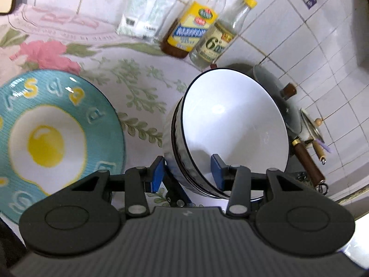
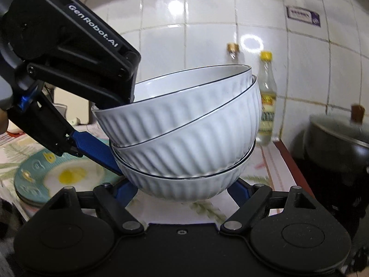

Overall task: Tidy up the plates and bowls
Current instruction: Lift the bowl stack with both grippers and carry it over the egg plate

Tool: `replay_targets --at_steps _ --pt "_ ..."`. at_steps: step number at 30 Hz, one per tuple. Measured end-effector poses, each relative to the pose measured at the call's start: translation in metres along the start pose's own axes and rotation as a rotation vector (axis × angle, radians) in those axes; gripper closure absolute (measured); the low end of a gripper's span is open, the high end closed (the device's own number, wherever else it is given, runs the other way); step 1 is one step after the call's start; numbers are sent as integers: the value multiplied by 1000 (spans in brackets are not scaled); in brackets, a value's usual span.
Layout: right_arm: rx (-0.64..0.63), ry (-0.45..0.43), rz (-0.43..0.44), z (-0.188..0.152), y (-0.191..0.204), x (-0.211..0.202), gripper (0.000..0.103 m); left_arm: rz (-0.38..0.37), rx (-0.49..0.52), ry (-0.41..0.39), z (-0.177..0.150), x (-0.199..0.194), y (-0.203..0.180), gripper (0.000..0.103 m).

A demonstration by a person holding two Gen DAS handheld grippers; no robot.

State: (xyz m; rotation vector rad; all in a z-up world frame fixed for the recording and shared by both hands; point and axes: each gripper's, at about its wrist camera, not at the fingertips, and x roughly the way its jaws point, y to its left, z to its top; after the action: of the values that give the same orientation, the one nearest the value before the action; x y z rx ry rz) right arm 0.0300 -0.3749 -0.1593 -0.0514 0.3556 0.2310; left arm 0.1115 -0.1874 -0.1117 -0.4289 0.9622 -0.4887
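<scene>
A floral tablecloth [image 1: 129, 73] with pink blossoms and green sprigs covers the counter ahead of the left gripper. Far forward of it, against the white tiled wall [image 1: 306, 53], stand a white packet [image 1: 144, 11], a yellow-labelled bottle of dark liquid [image 1: 196, 25] and, touching it on the right, a clear bottle with a yellow cap [image 1: 221, 34]. To the right of the gripper sits a dark pot with a glass lid and brown knob [image 1: 281, 97]; wooden-handled utensils [image 1: 307, 161] lie beyond it. A purple sticker [image 2: 303, 15] is on the wall high ahead of the right gripper.
</scene>
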Motion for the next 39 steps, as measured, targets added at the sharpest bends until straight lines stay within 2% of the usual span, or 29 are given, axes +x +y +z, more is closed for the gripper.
replay_targets --at_steps 4,10,18,30,39 --pt "-6 -25 36 13 16 1 16 23 29 -20 6 -28 6 62" --pt "-18 -55 86 34 47 4 16 45 15 -45 14 -68 24 62" --pt "-33 -16 148 53 90 13 16 71 -6 -41 20 -104 60 62" --pt "-27 111 186 35 124 43 16 106 -68 24 16 -95 114 62" --pt "-14 200 183 23 128 65 16 104 -49 84 21 -71 135 62"
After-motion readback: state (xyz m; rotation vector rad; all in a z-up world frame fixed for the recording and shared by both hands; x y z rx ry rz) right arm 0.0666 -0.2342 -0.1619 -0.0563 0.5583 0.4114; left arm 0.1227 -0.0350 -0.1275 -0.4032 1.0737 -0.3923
